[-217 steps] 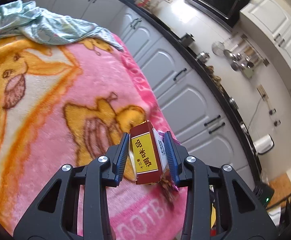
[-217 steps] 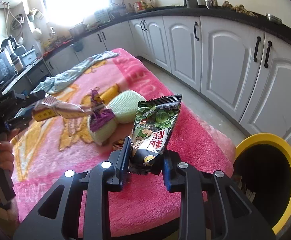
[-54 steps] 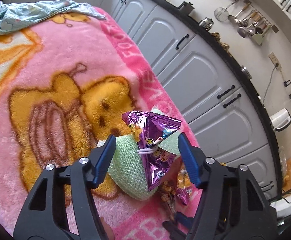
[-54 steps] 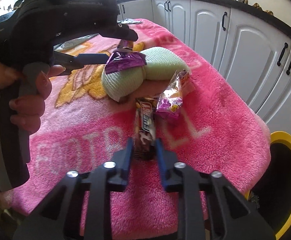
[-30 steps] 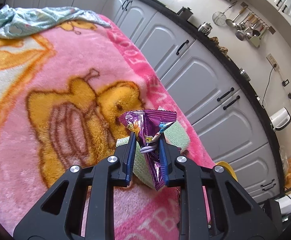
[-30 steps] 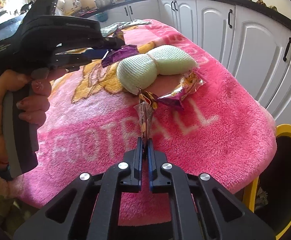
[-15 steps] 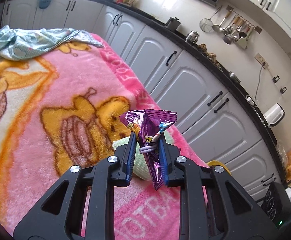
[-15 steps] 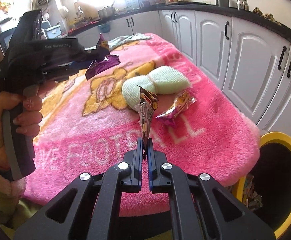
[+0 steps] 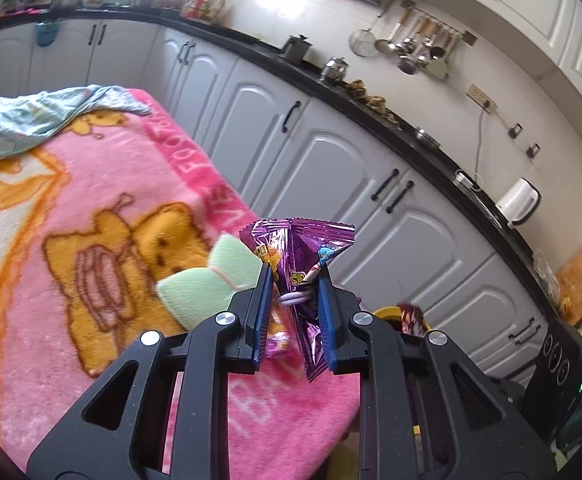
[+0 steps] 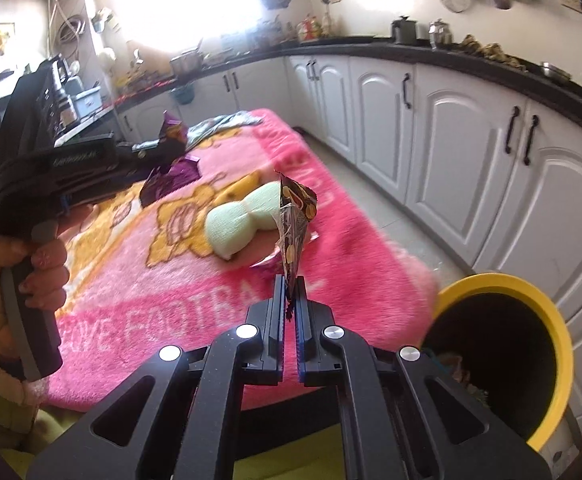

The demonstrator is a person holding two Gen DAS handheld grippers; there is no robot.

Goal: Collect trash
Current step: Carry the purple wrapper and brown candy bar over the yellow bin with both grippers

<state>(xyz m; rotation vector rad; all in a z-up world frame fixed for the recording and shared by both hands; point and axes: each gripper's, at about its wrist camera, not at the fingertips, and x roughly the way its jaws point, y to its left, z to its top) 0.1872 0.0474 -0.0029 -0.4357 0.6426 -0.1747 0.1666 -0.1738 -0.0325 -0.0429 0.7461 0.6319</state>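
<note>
My left gripper [image 9: 293,286] is shut on a purple snack wrapper [image 9: 307,256] and holds it above the pink blanket [image 9: 103,184]; the same wrapper [image 10: 171,176] shows in the right wrist view. My right gripper [image 10: 289,288] is shut on a brown chocolate wrapper [image 10: 293,220] and holds it upright above the blanket's near edge. The yellow-rimmed trash bin [image 10: 547,312] stands on the floor to the right of that gripper, its rim [image 9: 385,313] just visible past the left gripper. Another pink-purple wrapper [image 10: 269,262] lies on the blanket beside a green sponge [image 10: 243,216].
A light blue cloth [image 9: 31,116] lies at the blanket's far end. White kitchen cabinets [image 10: 471,160] with a black countertop run along the right. The left hand-held gripper body [image 10: 51,176] fills the left of the right wrist view.
Both grippers have lifted higher with their wrappers. The right gripper has swung toward the bin, which now looms larger at right. The left gripper has moved toward the table's near end.
</note>
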